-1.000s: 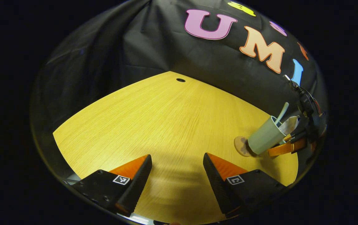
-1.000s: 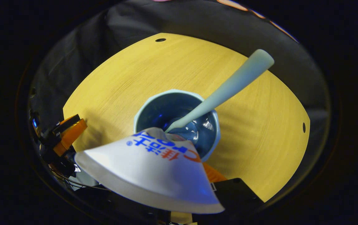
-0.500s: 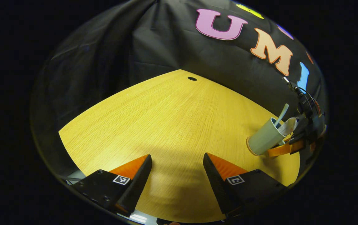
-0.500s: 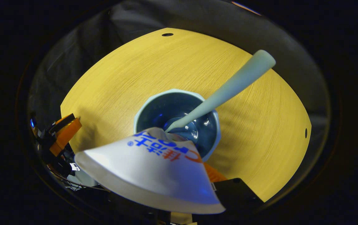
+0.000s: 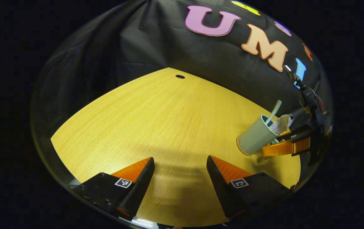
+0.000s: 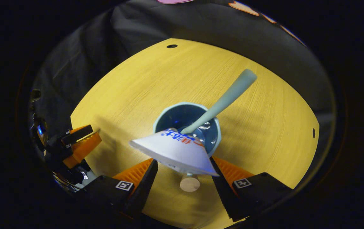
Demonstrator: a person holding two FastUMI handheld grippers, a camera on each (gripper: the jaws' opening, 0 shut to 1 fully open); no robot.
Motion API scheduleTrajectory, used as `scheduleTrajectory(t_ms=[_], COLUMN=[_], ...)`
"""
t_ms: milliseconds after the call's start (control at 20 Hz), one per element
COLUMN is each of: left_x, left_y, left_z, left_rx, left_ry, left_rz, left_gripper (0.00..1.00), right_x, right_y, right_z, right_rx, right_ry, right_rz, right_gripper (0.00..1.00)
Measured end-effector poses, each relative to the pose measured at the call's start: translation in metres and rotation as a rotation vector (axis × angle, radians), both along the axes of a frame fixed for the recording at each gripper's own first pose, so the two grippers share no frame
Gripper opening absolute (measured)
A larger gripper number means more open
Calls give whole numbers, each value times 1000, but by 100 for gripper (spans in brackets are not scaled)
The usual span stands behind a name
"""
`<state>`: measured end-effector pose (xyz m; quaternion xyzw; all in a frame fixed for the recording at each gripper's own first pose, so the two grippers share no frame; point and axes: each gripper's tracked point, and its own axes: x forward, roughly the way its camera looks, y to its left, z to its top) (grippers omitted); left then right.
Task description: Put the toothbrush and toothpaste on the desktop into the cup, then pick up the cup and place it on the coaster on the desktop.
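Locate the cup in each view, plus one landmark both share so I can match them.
Left gripper view: the cup sits at the right edge, on the coaster, next to the right gripper.
Right gripper view: the cup is at centre, seen from above, beyond that gripper's open jaws, toothbrush and toothpaste inside.
Shared landmark: the round hole near the tabletop's far edge.

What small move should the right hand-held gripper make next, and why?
Probably draw the right hand-held gripper straight back, jaws kept open: the cup seems to stand on the coaster, and the toothpaste leans toward it.
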<state>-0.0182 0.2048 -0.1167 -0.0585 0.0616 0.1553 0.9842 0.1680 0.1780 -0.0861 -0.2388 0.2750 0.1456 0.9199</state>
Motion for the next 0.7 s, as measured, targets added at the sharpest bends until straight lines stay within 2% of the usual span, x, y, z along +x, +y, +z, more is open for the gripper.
scheduleTrajectory(t_ms=[150,200,250,350,400,500,600,650,700], left_x=[-3,-2,-1,9,12,16,19,19,22], left_y=[-17,-26,-35,-54,-63,-85,-101,-107,-112], left_z=[19,25,29,35,38,43,45,46,46], left_rx=[48,64,83,130,149,169,201,221,236], left_ry=[6,12,21,44,56,80,104,116,123], left_rz=[-66,-90,-114,-156,-176,-230,-276,-289,-301], left_gripper=[96,96,95,95,95,95,95,95,95], right_x=[-14,-20,-25,-34,-41,-55,-71,-82,-90], right_y=[-8,-17,-27,-50,-59,-76,-93,-102,-111], right_z=[25,33,40,48,51,63,75,80,83], right_rx=[88,110,129,174,201,255,309,339,371], right_ry=[-76,-99,-122,-159,-180,-243,-310,-341,-371], right_rz=[-10,-25,-49,-102,-120,-140,-160,-172,-187], right_gripper=[99,95,99,99,95,95,99,95,99])
